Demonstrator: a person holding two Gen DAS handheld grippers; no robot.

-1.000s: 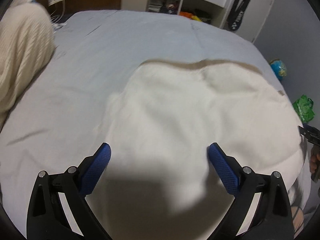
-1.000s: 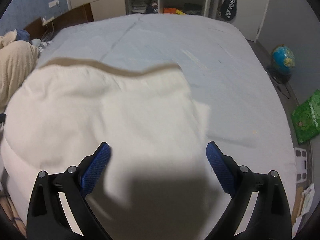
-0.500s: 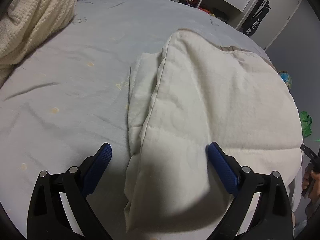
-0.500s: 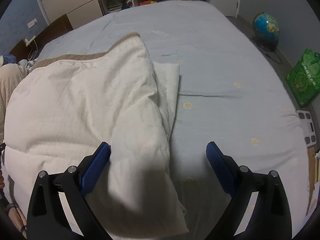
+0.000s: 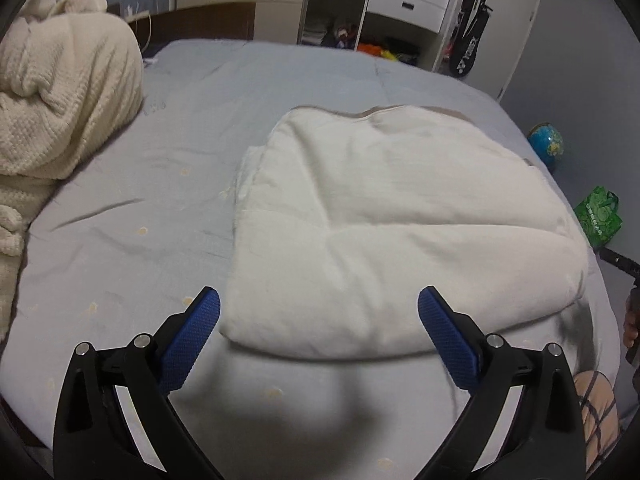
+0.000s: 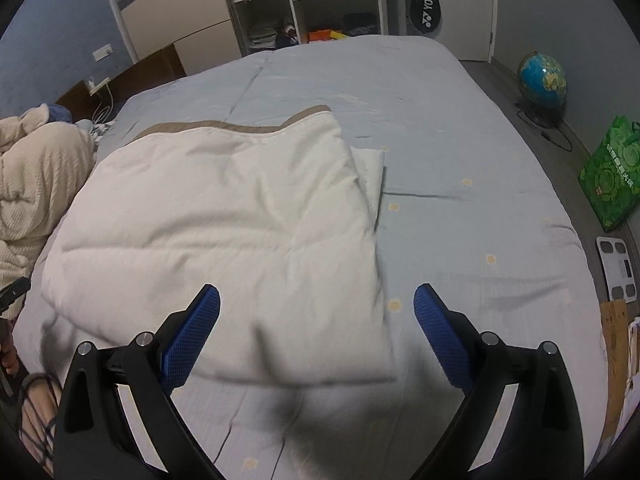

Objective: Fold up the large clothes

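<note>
A cream padded cloth (image 5: 392,224) lies folded in a thick rectangle on the pale blue bed (image 5: 152,240). It also shows in the right wrist view (image 6: 224,232), with a tan band along its far edge. My left gripper (image 5: 319,320) is open and empty, held above the cloth's near edge. My right gripper (image 6: 316,316) is open and empty, above the cloth's near right corner. A thinner under-layer sticks out at the cloth's side (image 6: 370,172).
A heap of cream knitted blanket (image 5: 60,112) lies at the bed's left. Shelves and drawers (image 5: 400,4) stand behind the bed. On the floor to the right are a globe (image 6: 542,80), a green bag (image 6: 610,176) and a white scale (image 6: 618,268).
Both grippers have pulled back and up from the cloth. The whole folded cloth and more of the bed's near part now show. Both stay open.
</note>
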